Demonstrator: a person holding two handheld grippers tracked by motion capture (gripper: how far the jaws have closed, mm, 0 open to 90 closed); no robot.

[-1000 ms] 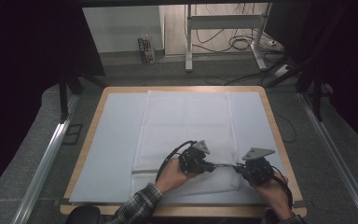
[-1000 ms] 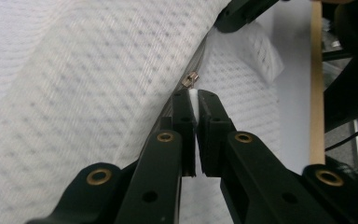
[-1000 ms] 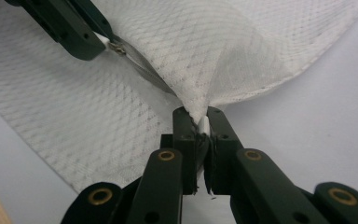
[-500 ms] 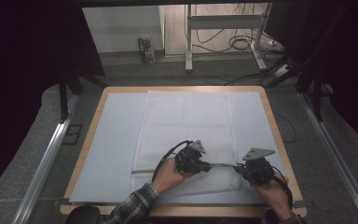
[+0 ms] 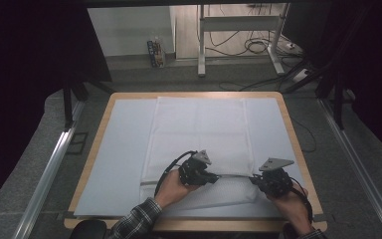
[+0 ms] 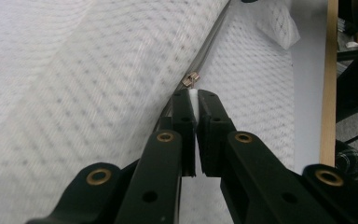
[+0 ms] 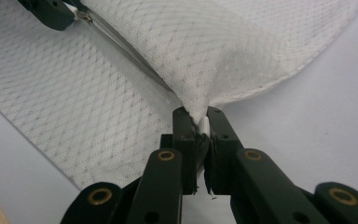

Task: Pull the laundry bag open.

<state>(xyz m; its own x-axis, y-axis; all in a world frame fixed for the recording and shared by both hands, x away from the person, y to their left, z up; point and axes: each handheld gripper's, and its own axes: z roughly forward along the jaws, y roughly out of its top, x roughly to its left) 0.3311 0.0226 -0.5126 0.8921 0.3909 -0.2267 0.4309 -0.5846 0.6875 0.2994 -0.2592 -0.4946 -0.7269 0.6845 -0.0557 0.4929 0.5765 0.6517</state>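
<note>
**Pinching the mesh cover at both ends of its zipper**

Holding both tongs low at the near edge of the table (image 5: pixel 87 149), I have the white mesh cover (image 5: pixel 199 134) spread out ahead of them, its far edge reaching toward the far side of the board.

My left gripper (image 6: pixel 196 95) is closed on a small white tab right at its tips, and the metal zipper slider (image 6: pixel 190 79) sits just beyond those tips, touching or nearly touching them. The zipper line (image 6: pixel 214 32) runs away from my left jaws diagonally, with mesh on either side of it. In the high view this gripper (image 5: pixel 214 177) points across toward my other hand.

My right gripper (image 7: pixel 196 116) is clamped on a bunched corner of the cover, the fabric rising out of the jaws in a tented fold (image 7: pixel 223 60). Beyond it the zipper leads off to the other gripper at the upper left of that view. In the high view the right gripper (image 5: pixel 256 181) sits at the cover's near right corner, well apart from the left one, with the zipper stretched between them.
</note>
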